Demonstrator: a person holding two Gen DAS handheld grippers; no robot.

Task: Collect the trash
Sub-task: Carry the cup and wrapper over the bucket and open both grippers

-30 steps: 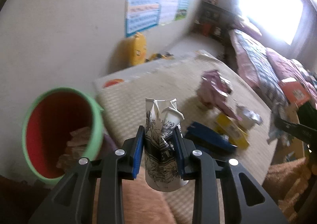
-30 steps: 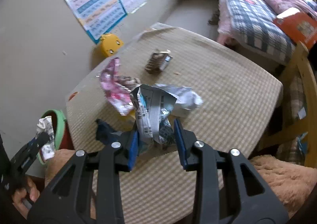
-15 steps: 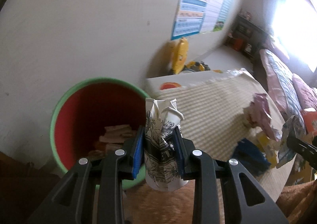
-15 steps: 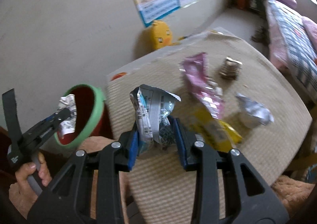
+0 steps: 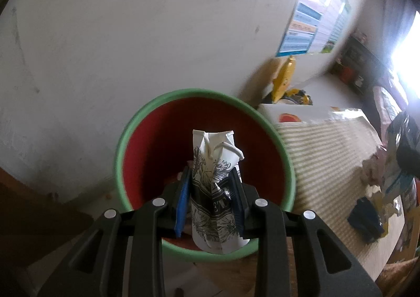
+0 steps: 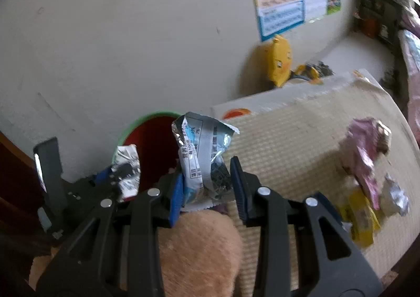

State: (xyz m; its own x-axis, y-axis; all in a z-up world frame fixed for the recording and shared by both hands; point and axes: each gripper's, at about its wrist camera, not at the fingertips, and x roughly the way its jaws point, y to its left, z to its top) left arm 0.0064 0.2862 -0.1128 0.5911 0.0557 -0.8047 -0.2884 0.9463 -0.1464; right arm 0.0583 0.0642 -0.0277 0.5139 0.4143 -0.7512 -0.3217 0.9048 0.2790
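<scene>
Trash in the left gripper [image 5: 210,198] is a crushed paper cup [image 5: 214,186], clamped between the blue-padded fingers [image 5: 183,200] directly over the mouth of the green-rimmed bin [image 5: 126,139]. The cup stands upright along the fingers, its long axis pointing away from the camera toward the wall, pinched rim uppermost. To drop it well, I would let go only while the cup sits over the red inside, not the near rim, and tip the fingers downward so it falls clear. The right gripper [image 6: 207,186] is closed on a silver snack wrapper [image 6: 202,152], held upright beside the bin, above the edge of the desk [image 6: 302,144]. More wrappers [image 6: 365,155] lie on the desk.
</scene>
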